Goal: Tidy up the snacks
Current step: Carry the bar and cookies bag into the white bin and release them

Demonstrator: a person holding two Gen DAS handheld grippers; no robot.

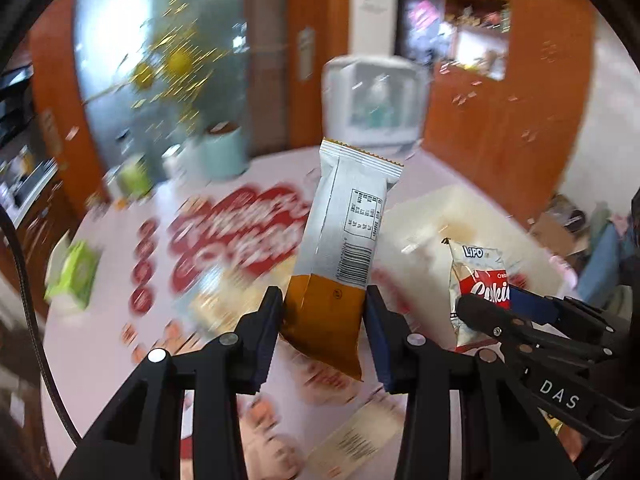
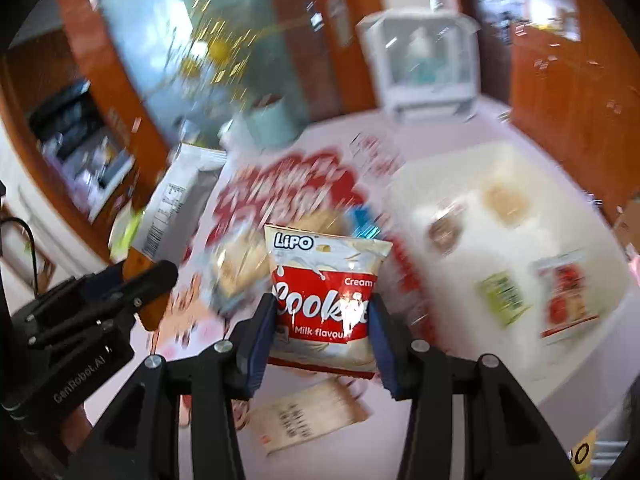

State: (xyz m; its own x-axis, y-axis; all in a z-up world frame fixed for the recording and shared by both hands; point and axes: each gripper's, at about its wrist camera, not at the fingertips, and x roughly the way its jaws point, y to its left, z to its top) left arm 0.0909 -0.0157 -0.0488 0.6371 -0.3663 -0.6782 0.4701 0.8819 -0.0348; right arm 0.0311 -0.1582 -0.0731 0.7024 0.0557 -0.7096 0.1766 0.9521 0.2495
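Both black two-finger grippers with blue pads are clamped on snacks, one packet each. Left gripper [image 1: 325,320] pinches the orange lower end of one long white-and-orange foil snack bar wrapper [image 1: 347,236]; the bar's long axis runs up and away from the fingers, slightly tilted, with its crimped white end farthest from the tool and its barcode panel facing the camera. Right gripper [image 2: 323,322] squeezes one squarish white-and-red Lipo cookie packet [image 2: 326,300] by its two side edges, the printed front toward the camera and the brand name at the far, upper end. Each packet hangs between its own pads, lifted clear of the pale pink table with red lettering [image 2: 400,436] below. Ahead and to the right of the right gripper sits one white rectangular tray [image 2: 472,292] holding about four blurred small packets. Just beneath that gripper lies one beige flat packet [image 2: 308,416] on the table. Far ahead stands one white box-shaped appliance [image 2: 424,68].
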